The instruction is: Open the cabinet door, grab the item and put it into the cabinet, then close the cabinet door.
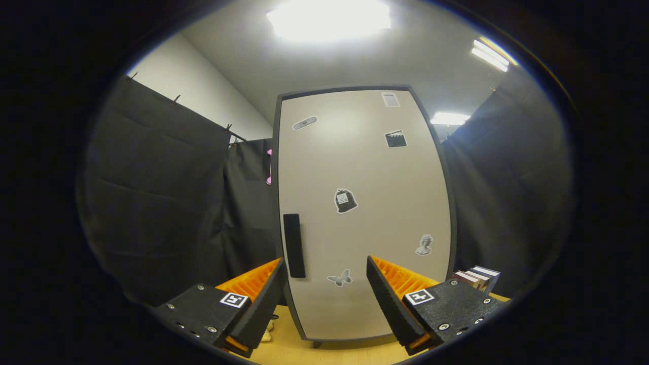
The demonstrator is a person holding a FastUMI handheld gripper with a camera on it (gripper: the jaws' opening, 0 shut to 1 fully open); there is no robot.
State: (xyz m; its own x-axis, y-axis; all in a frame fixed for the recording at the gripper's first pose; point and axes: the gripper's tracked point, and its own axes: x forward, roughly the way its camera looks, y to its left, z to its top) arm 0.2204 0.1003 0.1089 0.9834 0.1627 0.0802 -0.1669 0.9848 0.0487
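- ok so I've got the gripper (324,299) sitting low in the frame, fingers spread wide apart with nothing between them
- the cabinet (362,213) fills the middle of the frame, door looks fully closed, so I'd say step one isn't done yet
- the dark vertical handle (294,245) is on the door's left edge, lower centre-left of the frame, just above and beside my left finger (263,299), not touching as far as I can tell
- what I take to be the item, a small stack of books (476,279), pokes out lower right, behind my right finger, beside the cabinet on the wooden table (299,350)
- something small and pale lies on the table at bottom centre-left under the left finger, can't tell what
- worry 1: the handle looks flat and slim, so a bad angle means the fingers slide off instead of catching it
- worry 2: pulling off-axis could drag or tip the whole cabinet, since it stands on little feet
- worry 3: the door probably swings out toward me, and I could block it with the gripper itself
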